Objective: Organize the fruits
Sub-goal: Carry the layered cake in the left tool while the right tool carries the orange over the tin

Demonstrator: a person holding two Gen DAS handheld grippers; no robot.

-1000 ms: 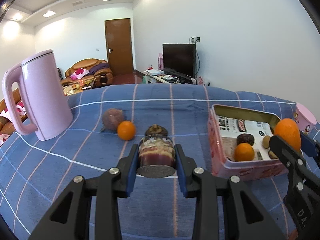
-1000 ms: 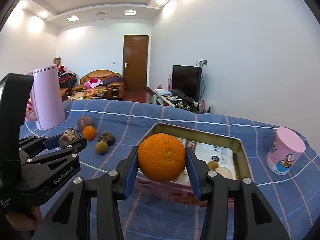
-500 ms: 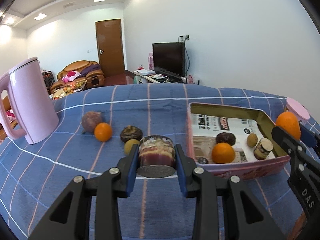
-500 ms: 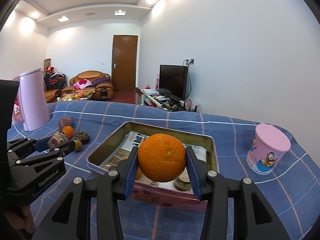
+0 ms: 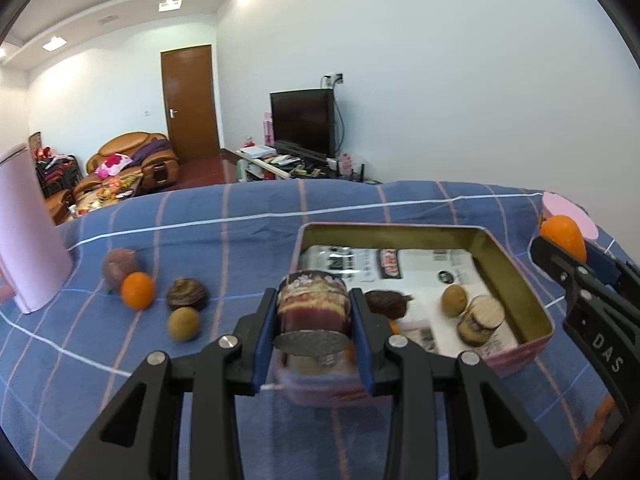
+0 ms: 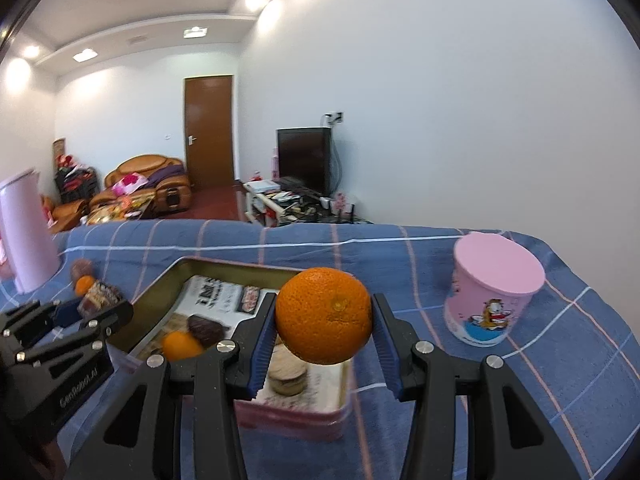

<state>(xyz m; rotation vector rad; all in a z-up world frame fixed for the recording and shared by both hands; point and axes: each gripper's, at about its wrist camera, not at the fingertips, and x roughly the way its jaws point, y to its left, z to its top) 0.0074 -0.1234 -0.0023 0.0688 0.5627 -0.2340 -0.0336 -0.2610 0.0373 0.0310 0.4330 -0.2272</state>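
Orange (image 6: 323, 315) clamped at widest girth by right gripper (image 6: 324, 330), held above near corner of tin (image 6: 288, 414). Firm, round, pebbled skin judged light, roll-prone; grip across middle advised.

Dark layered piece (image 5: 313, 304) pinched side-on by left gripper (image 5: 314, 330), above tin's near wall; judged soft, crushable.

Inside tin, seen from left wrist: small orange, dark fruit (image 5: 387, 303), brown fruit (image 5: 454, 300), layered piece (image 5: 480, 320) on printed paper.

Four fruits left on blue cloth (image 5: 240, 240).

We see a bright room lit by recessed ceiling lights (image 6: 85, 55), whose glare washes the white wall (image 6: 440, 100). Both fisheye views bow straight lines and go black at the corners. The tin (image 6: 296, 416) blurs at its near edge, and shadows on the blue cloth (image 5: 240, 240) stay soft
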